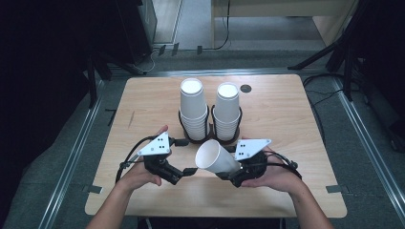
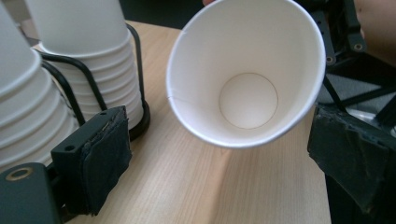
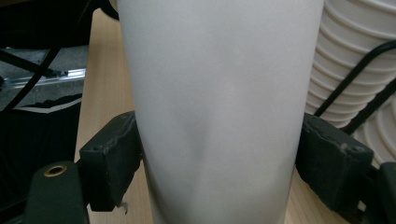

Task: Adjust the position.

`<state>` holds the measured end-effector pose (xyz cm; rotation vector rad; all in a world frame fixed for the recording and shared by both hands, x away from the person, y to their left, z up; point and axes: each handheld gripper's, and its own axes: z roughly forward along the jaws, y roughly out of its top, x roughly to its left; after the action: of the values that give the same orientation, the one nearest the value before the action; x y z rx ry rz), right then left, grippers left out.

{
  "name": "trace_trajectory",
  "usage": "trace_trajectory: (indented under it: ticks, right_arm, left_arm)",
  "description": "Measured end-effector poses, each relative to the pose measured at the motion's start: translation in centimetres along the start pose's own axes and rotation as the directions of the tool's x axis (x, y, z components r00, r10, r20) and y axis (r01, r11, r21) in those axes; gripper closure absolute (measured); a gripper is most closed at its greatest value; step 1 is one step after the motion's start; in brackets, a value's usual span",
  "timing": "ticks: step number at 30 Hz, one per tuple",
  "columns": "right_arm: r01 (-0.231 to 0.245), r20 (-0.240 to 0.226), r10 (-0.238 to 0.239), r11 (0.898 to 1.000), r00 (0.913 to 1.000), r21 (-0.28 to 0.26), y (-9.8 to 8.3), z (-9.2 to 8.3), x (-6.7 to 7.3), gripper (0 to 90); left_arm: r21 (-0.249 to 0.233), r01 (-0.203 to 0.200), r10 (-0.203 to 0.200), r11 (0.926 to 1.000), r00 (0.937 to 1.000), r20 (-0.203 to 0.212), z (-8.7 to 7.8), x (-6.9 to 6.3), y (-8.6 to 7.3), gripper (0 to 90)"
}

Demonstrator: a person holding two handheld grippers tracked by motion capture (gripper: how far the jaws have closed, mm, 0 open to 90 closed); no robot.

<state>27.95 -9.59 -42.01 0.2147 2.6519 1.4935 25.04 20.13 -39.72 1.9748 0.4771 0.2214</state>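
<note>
- Paper cup [image 1: 216, 158]: a single white cup, lying roughly level above the table near its front middle, open mouth turned toward the left gripper; in the left gripper view the cup [image 2: 247, 70] shows its empty inside and round base
- Right gripper [image 1: 232, 172]: clamped on the cup near its base end; in the right gripper view both black pads press on the opposite walls of the cup [image 3: 217, 107], and the wall shows a shallow dent between them
- Right hand [image 1: 274, 176]: wrapped around the body of the right gripper, with the grey three-cornered plate on top
- Left gripper [image 1: 190, 170]: jaws apart with nothing between them, tips just beside the rim of the cup, near its lower edge; in the left gripper view the two pads stand to either side below the cup mouth without touching it
- Left hand [image 1: 143, 171]: holds the left gripper at the front left of the table, cable looping out to the side
- Left cup stack [image 1: 193, 109]: inverted white cups nested in a black wire holder, just behind the grippers
- Right cup stack [image 1: 227, 110]: a second inverted stack in its own wire holder, just beside the first
- Table [image 1: 286, 119]: light wooden top carrying both stacks; a small dark round fitting [image 1: 246, 88] sits near its far edge
</note>
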Motion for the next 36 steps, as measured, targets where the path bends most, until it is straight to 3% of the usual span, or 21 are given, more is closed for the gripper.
trace_trajectory:
  ticks: [6, 11, 15, 18, 21, 23, 24, 26, 28, 30, 36]
  right_arm:
    - [-0.027, 0.036, 0.028, 0.999, 0.999, -0.025, -0.5, -1.4, -0.5, 19.8]
    - [-0.053, 0.071, 0.058, 0.996, 0.9958, -0.078, -1.0, -2.7, -0.9, 19.8]
    - [-0.07, 0.1, 0.083, 0.99, 0.9915, -0.126, -1.6, -3.5, -1.1, 19.8]
    - [-0.081, 0.145, 0.105, 0.984, 0.9838, -0.162, -2.3, -4.1, -1.4, 19.7]
    - [-0.099, 0.198, 0.143, 0.971, 0.9697, -0.218, -3.0, -5.0, -1.8, 19.6]
    - [-0.123, 0.223, 0.185, 0.956, 0.9572, -0.267, -3.6, -5.6, -2.1, 19.5]
    - [-0.13, 0.237, 0.203, 0.948, 0.95, -0.29, -3.9, -6.0, -2.3, 19.5]
    - [-0.139, 0.27, 0.231, 0.938, 0.9349, -0.319, -4.4, -6.5, -2.5, 19.4]
    - [-0.149, 0.294, 0.254, 0.929, 0.9212, -0.338, -5.0, -7.0, -2.6, 19.4]
    - [-0.143, 0.327, 0.262, 0.928, 0.9082, -0.345, -5.5, -7.2, -2.6, 19.2]
    - [-0.161, 0.412, 0.331, 0.904, 0.8486, -0.396, -7.3, -8.1, -2.9, 19.1]
  left_arm:
    - [-0.058, 0.051, -0.052, 0.997, 0.9984, -0.022, -1.5, 0.9, -0.9, 6.2]
    - [-0.102, 0.091, -0.098, 0.9907, 0.9927, -0.071, -2.6, 1.3, -2.4, 6.2]
    - [-0.142, 0.123, -0.141, 0.9822, 0.9827, -0.12, -3.3, 1.6, -3.7, 6.2]
    - [-0.173, 0.151, -0.179, 0.9734, 0.9707, -0.161, -3.8, 1.7, -4.9, 6.2]
    - [-0.216, 0.178, -0.223, 0.9599, 0.953, -0.205, -4.5, 2.0, -6.0, 6.2]
    - [-0.271, 0.216, -0.283, 0.9378, 0.9295, -0.237, -5.3, 2.2, -7.1, 6.2]
    - [-0.283, 0.224, -0.297, 0.9325, 0.9217, -0.249, -5.6, 2.3, -7.5, 6.2]
    - [-0.314, 0.245, -0.338, 0.9174, 0.8961, -0.288, -6.3, 2.5, -8.4, 6.2]
    - [-0.328, 0.249, -0.355, 0.9113, 0.8786, -0.32, -6.9, 2.5, -8.9, 6.2]
    - [-0.342, 0.249, -0.369, 0.9063, 0.8604, -0.352, -7.6, 2.6, -9.3, 6.2]
    - [-0.367, 0.27, -0.418, 0.8902, 0.8039, -0.423, -9.4, 2.8, -11.1, 6.2]
